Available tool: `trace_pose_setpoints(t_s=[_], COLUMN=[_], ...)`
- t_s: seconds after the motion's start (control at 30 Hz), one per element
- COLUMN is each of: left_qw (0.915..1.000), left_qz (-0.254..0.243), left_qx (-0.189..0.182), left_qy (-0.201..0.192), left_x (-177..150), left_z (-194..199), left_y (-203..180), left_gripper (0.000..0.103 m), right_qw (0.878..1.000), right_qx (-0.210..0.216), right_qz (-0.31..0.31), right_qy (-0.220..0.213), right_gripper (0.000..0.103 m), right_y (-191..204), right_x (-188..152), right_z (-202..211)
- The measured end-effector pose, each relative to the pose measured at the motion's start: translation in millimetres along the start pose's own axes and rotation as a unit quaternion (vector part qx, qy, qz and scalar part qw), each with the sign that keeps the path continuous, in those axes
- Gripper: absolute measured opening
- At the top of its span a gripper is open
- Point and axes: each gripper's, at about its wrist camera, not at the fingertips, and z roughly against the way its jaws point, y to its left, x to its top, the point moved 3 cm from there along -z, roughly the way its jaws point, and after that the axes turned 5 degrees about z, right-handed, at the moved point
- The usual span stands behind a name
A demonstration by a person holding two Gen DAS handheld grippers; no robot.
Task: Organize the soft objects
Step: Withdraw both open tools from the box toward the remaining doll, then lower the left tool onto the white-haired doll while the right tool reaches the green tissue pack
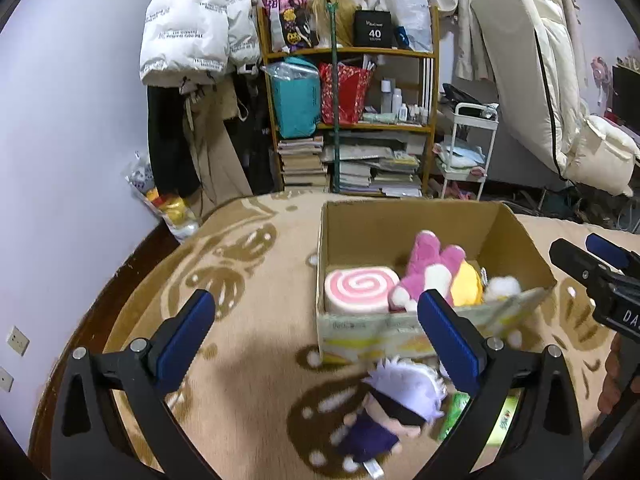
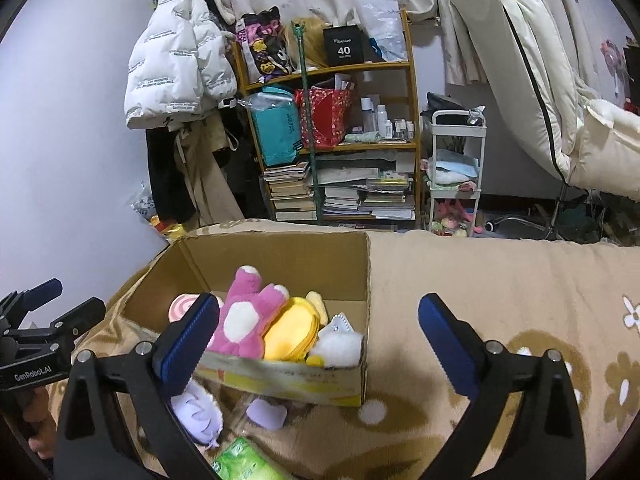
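Observation:
A cardboard box [image 1: 516, 236] stands on the tan flowered blanket [image 1: 256, 312]. In it lie a pink swirl cushion [image 1: 358, 290], a pink plush [image 1: 424, 266], a yellow plush [image 1: 466, 284] and a white plush [image 2: 340, 346]. A white-haired doll in purple [image 1: 384, 408] lies on the blanket in front of the box, below my left gripper [image 1: 316, 336], which is open and empty. My right gripper [image 2: 320, 340] is open and empty, above the box's near edge [image 2: 280, 376]. The doll's head [image 2: 198, 412] shows in the right wrist view.
A green packet [image 2: 244, 462] and a lilac pad [image 2: 266, 412] lie in front of the box. Beyond the blanket stand a cluttered wooden shelf [image 1: 348, 120], a white cart [image 1: 466, 148], hanging coats [image 1: 192, 24] and a folded mattress [image 1: 540, 76].

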Motion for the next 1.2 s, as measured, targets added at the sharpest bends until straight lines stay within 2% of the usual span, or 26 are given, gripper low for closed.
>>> trace_pose_setpoints(t_s=[0.23,0.63,1.0,1.2], left_qw=[0.9997,0.9991,0.9987,0.9980], left_qz=[0.019,0.020,0.021,0.019], left_qx=[0.000,0.010,-0.005,-0.007], left_qy=[0.014,0.036,0.047,0.060], left_x=[-10,-26,-40,-43], left_z=[19,37,54,47], left_y=[9,22,21,19], left_gripper=[0.100,0.100,0.100,0.100], right_qw=[1.000,1.000,0.999,0.998], right_qx=[-0.005,-0.004,-0.005,-0.002], right_qz=[0.022,0.006,0.008,-0.006], right_qy=[0.002,0.024,0.047,0.058], right_gripper=[0.103,0.103,0.103,0.103], right_y=[13,16,19,17], right_x=[-7,-27,-40,-45], right_z=[21,49,61,62])
